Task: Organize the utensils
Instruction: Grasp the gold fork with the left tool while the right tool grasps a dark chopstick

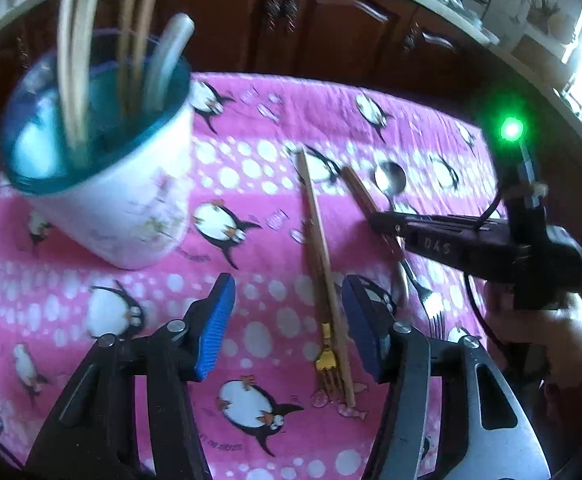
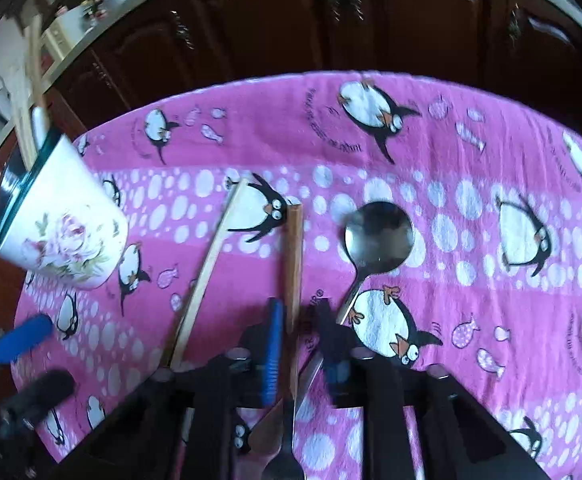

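Pink cloth (image 1: pixel 251 128) printed with penguins, white dots and small fish; covers the whole work surface in both views.

Left wrist view, left to right:
- Cup (image 1: pixel 103 184), 1, white with floral print and teal rim, upper left, standing on the cloth. About 5 handles inside, blurred: 2 pale curved, 2 wooden, 1 translucent.
- Left tongs (image 1: pixel 287 300), bottom centre, pads well apart, gripping nothing, above the cloth.
- Pale wooden stick (image 1: pixel 315 240), 1, flat on the cloth at centre, running between the left pads in the picture, touched by neither.
- Small gold fork (image 1: pixel 325 360), 1, just beside the stick's lower end.
- Right tongs (image 1: pixel 383 224), right of centre, closed on a brown wooden stick (image 1: pixel 355 188). Green light lit on the device, upper right.
- Metal spoon (image 1: pixel 390 178), 1, bowl just right of the brown stick.
- Metal fork (image 1: pixel 431 304), 1, lower right, partly under the right tongs.
- Hand (image 1: pixel 531 332) with red sleeve at right edge.

Right wrist view: cup (image 2: pixel 63 236) at left; pale wooden stick (image 2: pixel 207 272); right tongs (image 2: pixel 297 340) clamped on the brown wooden stick (image 2: pixel 294 264); metal spoon (image 2: pixel 379 240) to its right.

Room: dark brown cabinet doors (image 2: pixel 275 20) with metal handles behind the table; pale counter edge above; bright window light in the upper right of the left wrist view.
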`<state>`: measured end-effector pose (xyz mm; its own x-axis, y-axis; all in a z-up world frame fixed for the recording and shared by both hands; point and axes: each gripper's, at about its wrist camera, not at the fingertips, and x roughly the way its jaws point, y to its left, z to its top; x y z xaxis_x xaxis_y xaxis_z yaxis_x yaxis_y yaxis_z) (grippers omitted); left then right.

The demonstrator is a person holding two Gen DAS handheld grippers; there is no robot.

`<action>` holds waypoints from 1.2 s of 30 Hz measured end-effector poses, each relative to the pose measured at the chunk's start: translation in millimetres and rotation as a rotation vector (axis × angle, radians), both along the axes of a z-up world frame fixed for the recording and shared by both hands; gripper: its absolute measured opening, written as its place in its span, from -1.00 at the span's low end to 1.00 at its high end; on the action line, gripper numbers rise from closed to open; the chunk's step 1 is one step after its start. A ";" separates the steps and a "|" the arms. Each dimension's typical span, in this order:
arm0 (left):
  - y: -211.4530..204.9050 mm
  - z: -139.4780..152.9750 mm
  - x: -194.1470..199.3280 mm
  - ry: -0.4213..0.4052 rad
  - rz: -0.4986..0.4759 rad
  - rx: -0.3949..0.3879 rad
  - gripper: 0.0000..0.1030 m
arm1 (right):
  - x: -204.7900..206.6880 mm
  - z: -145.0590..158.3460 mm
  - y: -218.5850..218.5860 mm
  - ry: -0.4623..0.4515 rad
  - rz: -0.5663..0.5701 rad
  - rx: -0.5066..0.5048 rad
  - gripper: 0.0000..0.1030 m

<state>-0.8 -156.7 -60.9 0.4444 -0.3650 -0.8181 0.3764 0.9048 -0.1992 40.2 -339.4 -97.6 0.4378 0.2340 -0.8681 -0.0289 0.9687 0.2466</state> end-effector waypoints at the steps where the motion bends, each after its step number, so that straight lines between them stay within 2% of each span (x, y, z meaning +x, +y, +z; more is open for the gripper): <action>1: -3.7 -5.6 3.2 0.013 -0.007 0.014 -0.09 | -2.5 -0.4 -1.9 0.001 -0.001 0.017 -0.86; 3: -8.3 -13.0 9.3 0.032 -0.015 0.024 -0.24 | -7.9 -1.1 -6.1 0.003 0.001 0.027 -0.86; 7: -19.5 -29.4 20.9 0.079 -0.042 0.029 -0.30 | -19.1 -0.6 -16.7 0.010 -0.010 0.050 -0.86; 13: -33.1 -36.1 25.6 0.081 -0.056 0.043 -0.30 | -25.7 4.0 -23.2 0.012 -0.011 0.064 -0.86; 16: -27.5 -32.0 25.6 0.081 -0.054 0.026 -0.31 | -28.0 5.4 -25.3 0.013 -0.009 0.067 -0.86; 27: -32.5 -35.2 28.6 0.061 -0.056 0.072 -0.30 | -25.3 2.6 -21.3 0.023 -0.009 0.069 -0.86; 31: -32.2 -36.2 37.5 0.068 -0.037 0.055 -0.30 | -24.0 2.9 -20.0 0.025 -0.006 0.062 -0.86; 32: -32.0 -36.9 39.7 0.069 -0.034 0.049 -0.34 | -23.8 2.5 -19.6 0.026 -0.004 0.061 -0.86; 35: -32.7 -36.3 37.7 0.071 -0.059 0.022 -0.80 | -23.6 1.6 -19.3 0.027 -0.004 0.073 -0.85; 36: -34.2 -36.8 36.1 0.072 -0.069 0.031 -0.83 | -24.1 1.3 -19.7 0.033 -0.005 0.091 -0.85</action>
